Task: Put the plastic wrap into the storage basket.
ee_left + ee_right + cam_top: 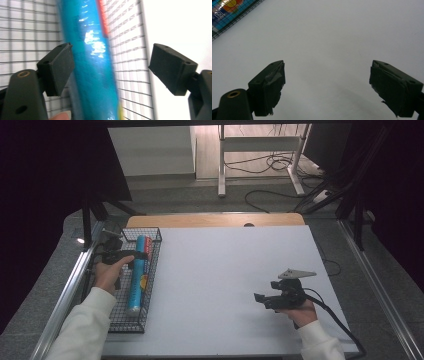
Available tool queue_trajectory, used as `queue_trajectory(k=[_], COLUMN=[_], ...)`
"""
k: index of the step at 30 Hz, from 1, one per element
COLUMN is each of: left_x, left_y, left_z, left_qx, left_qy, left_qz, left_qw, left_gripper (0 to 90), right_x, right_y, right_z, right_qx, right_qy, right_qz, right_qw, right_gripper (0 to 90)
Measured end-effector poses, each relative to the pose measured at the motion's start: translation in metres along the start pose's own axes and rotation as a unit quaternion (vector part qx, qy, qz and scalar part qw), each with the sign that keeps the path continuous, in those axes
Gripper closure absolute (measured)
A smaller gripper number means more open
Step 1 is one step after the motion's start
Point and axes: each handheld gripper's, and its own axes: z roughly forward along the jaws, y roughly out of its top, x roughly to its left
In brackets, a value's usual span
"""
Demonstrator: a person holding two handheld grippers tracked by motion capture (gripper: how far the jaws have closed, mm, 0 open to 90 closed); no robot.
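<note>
- One blue tube lies lengthwise in the black wire basket at the table's left edge, a red item beside it; its label shows yellow and orange patches, print too blurred to read.
- Left gripper hangs over the basket, jaws apart; the tube stands between them, the right pad clear of it.
- Right gripper rests over the bare white table, jaws wide, holding nothing.
</note>
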Motion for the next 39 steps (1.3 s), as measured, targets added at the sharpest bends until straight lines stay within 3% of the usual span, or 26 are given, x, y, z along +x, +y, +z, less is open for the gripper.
queue_trajectory(k=[5,9,14,19,23,27,29,31,33,39], left_x=[-0.013,-0.025,-0.04,-0.056,-0.065,-0.073,-0.076,-0.081,-0.085,-0.087], left_y=[-0.013,-0.035,-0.066,-0.109,-0.132,-0.142,-0.145,-0.148,-0.152,-0.155], left_z=[-0.014,-0.03,-0.052,-0.063,-0.059,-0.047,-0.041,-0.034,-0.029,-0.024], left_qx=[-0.025,-0.051,-0.078,-0.084,-0.086,-0.089,-0.087,-0.087,-0.089,-0.09], left_qy=[-0.022,-0.033,-0.031,-0.049,-0.069,-0.061,-0.052,-0.042,-0.036,-0.037], left_qz=[0.04,0.099,0.176,0.242,0.255,0.267,0.272,0.281,0.292,0.299], left_qw=[0.9987,0.9932,0.9808,0.9654,0.9606,0.9576,0.957,0.9547,0.9514,0.9494], left_gripper=[17.6,19.1,20.5,20.6,20.7,20.9,20.7,20.4,20.2,20.4], right_x=[0.001,0.001,0.001,0.004,0.008,0.014,0.016,0.017,0.017,0.015], right_y=[0.0,0.0,0.001,0.0,-0.004,-0.009,-0.011,-0.013,-0.014,-0.016], right_z=[-0.001,-0.002,-0.005,-0.01,-0.015,-0.02,-0.024,-0.025,-0.024,-0.022], right_qx=[-0.002,-0.006,-0.014,-0.026,-0.034,-0.05,-0.055,-0.055,-0.051,-0.052], right_qy=[-0.001,-0.001,-0.003,-0.006,-0.01,-0.03,-0.028,-0.028,-0.028,-0.03], right_qz=[0.001,-0.001,-0.004,-0.019,-0.043,-0.076,-0.088,-0.097,-0.1,-0.099], right_qw=[1.0,1.0,0.9999,0.9995,0.9984,0.9955,0.9942,0.9933,0.9932,0.9933], right_gripper=[13.4,13.4,13.4,13.4,13.4,13.4,13.4,13.4,13.4,13.4])
